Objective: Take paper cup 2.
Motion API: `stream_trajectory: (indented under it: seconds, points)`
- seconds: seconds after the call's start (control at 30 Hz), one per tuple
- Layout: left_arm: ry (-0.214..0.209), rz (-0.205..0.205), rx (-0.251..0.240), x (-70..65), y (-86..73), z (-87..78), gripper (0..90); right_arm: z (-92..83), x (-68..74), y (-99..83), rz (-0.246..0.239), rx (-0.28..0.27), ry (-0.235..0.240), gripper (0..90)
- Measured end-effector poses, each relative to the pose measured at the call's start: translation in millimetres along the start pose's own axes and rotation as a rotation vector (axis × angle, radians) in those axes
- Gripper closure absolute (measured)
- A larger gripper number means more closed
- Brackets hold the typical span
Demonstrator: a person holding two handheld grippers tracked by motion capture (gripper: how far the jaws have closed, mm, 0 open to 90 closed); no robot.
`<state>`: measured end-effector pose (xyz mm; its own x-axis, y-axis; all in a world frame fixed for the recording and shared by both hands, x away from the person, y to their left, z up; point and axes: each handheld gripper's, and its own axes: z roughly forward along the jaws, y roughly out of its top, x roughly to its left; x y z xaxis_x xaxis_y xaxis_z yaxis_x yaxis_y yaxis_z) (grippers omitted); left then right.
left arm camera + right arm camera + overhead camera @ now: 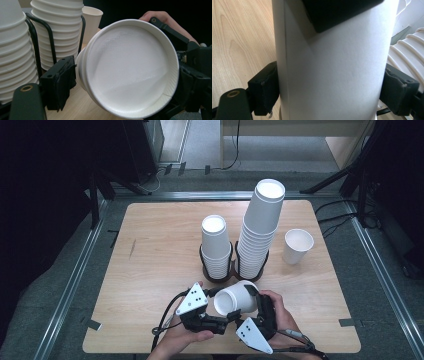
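**— What's the setup?**
— A dark room with metal rails on the floor and a pale wooden table (pixel 150 270). Past its middle, two black wire holders (pixel 202 265) keep a short stack (pixel 216 247) and a tall stack (pixel 260 225) of white paper cups upright. A single cup (pixel 297 246) stands alone, mouth up, near the right edge.

**— And what's in your hands?**
— The nested cups (pixel 235 299), lying on their side just above the near edge, in front of the holders. My right gripper (pixel 329 92) is clamped across their wall, a pad pressing on each side. I think that's what steadies them while the other hand works.

**— Why turn them sideways?**
— So the open mouth faces my left gripper (pixel 222 317). From its view I see more than one rim edge, so I judge there are several cups tucked together, and that end is where one would be peeled off.

**— Has the left one got a grip?**
— I can't tell. One pad (pixel 60 82) sits right at the rims, apparently touching them, but the opposite jaw is hidden behind the cups.

**— What matters next?**
— Catching only the outermost rim, I'd say, and squeezing lightly, since paper walls buckle.
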<state>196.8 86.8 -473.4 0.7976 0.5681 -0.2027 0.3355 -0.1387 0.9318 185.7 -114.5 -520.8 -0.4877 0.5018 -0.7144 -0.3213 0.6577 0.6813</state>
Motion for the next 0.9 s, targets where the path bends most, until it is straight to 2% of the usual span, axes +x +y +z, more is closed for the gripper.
stream_trajectory:
  seconds: [0.17,0.43,0.6,0.9]
  points:
    - [0.014,-0.008,-0.011,1.3,1.1,-2.0,21.8,0.0,-1.5,-0.8,-0.005,0.002,-0.007,14.3]
    - [0.012,-0.015,-0.009,2.2,0.9,-1.8,22.5,0.1,-1.0,-0.9,-0.008,0.006,-0.007,14.1]
    - [0.03,-0.022,-0.016,2.7,2.0,-2.3,23.4,0.5,-1.8,-1.5,-0.002,0.007,-0.014,14.1]
    - [0.051,-0.005,-0.004,-0.9,1.8,-2.8,24.7,1.2,-1.3,-1.1,-0.009,0.012,-0.014,13.2]
